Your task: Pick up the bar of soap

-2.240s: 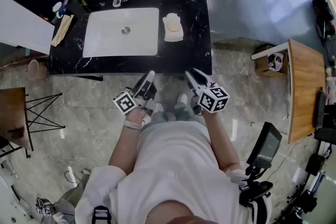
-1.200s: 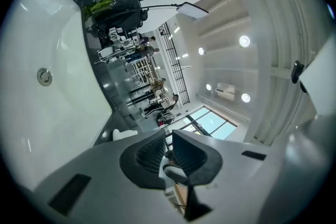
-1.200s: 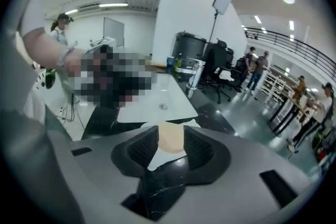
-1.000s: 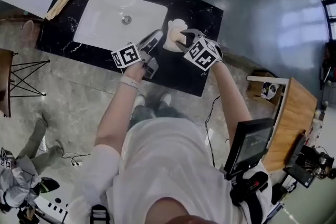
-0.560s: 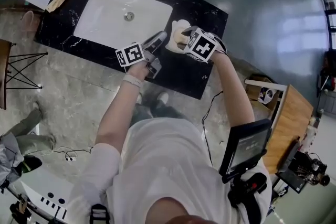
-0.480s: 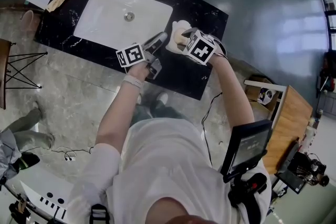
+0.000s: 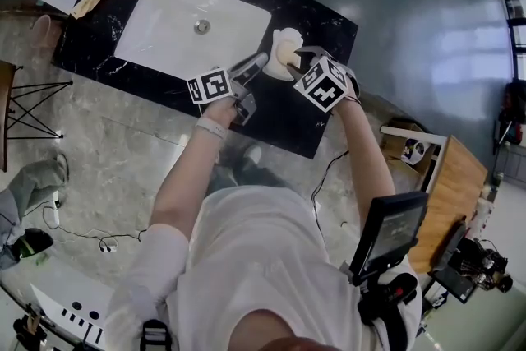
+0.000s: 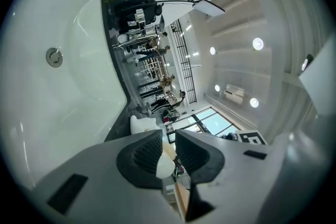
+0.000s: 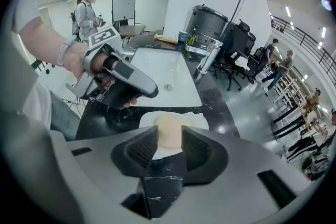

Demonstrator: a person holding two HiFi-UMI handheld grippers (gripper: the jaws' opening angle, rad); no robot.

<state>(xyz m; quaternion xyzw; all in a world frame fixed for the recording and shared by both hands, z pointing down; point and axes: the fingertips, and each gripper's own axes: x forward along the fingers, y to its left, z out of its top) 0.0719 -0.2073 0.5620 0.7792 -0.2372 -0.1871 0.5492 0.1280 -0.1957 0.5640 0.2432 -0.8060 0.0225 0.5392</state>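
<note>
R gripper [image 9: 169, 145] jaws have just been closing, half-apart round soap [image 9: 168, 130] on its dish [image 9: 198, 121] by the sink [image 7: 177, 33]. We reckon pads aren't biting yet, grasp's imminent. L gripper [image 8: 169, 152] narrow, empty.

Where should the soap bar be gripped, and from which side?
Probably take the bar of soap across its width, coming down from above: it lies flat on the soap dish, so only its top and side edges are free.

Head view steeply downward; close gripper views; sink [image 7: 164, 45] shared
</note>
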